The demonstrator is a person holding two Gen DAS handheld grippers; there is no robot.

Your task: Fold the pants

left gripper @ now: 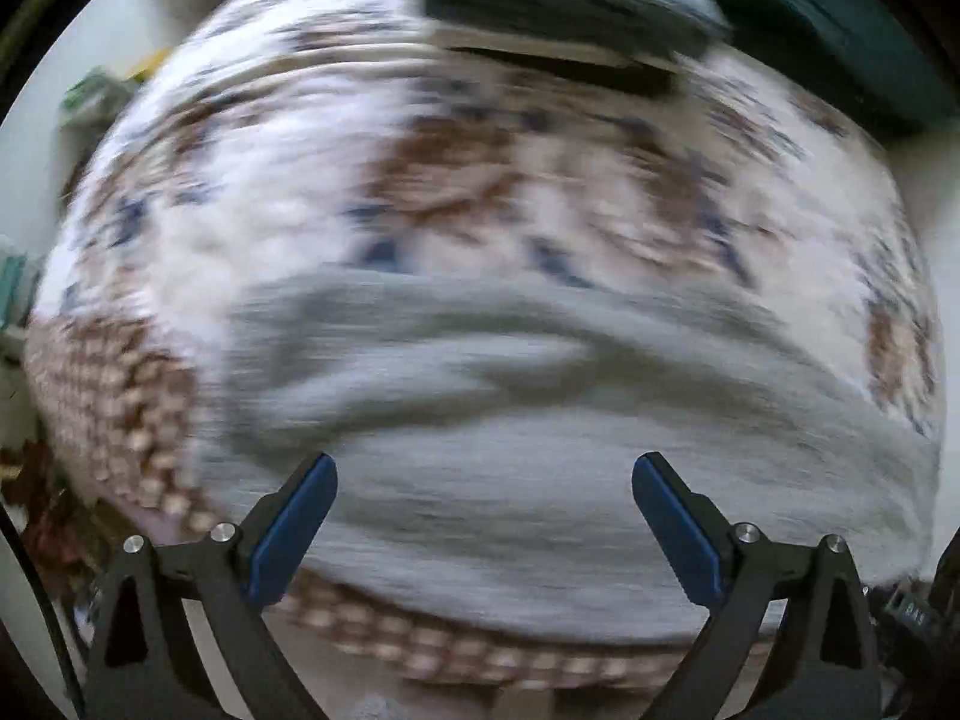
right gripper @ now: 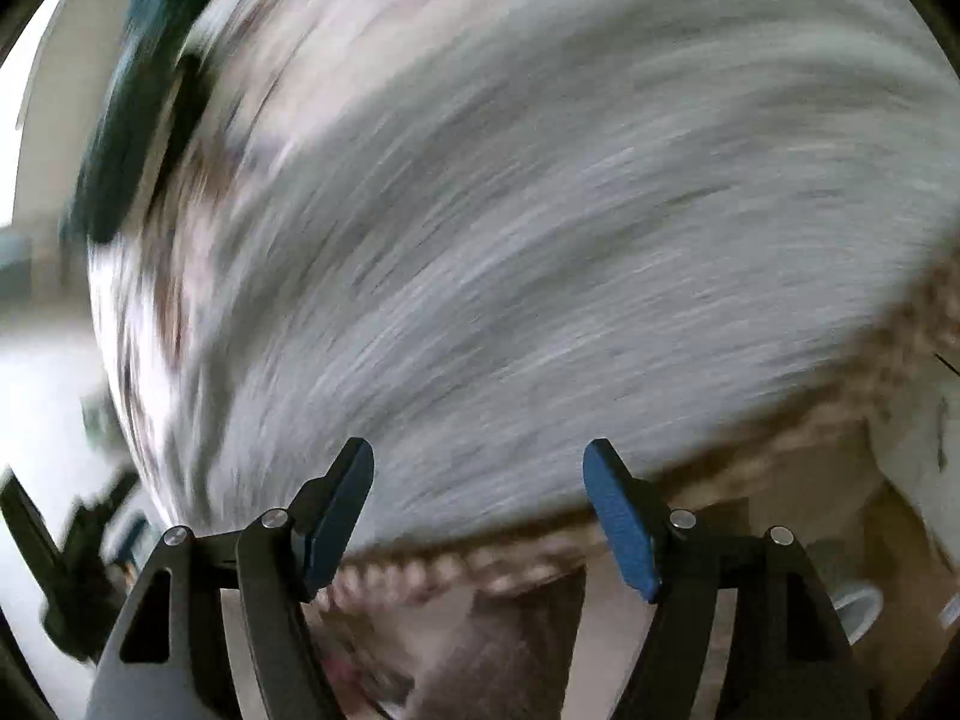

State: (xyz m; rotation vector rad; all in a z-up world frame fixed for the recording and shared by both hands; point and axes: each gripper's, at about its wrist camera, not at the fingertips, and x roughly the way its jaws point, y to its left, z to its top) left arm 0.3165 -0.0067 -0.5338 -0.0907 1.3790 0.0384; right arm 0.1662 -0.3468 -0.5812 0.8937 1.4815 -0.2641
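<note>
Blurred, seemingly grey pants (left gripper: 510,450) on bedspread (left gripper: 456,180)

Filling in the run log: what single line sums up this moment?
left gripper: open, empty | right gripper: open, empty | grey pants: lying on patterned bedspread | views: blurred

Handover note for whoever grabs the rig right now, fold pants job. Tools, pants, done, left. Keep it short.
Left tool: open, nothing between its pads, above the grey pants.
Right tool: open, empty, over the same grey pants near the bed's edge.
Pants: lying on the patterned bedspread, bunched, with visible wrinkles; both views are motion-blurred, so fold lines are unclear.
Dark teal fabric lies at the far side.
Done: cannot tell how many folds are made.
Left: check the layout, regrasp, finish folding.
</note>
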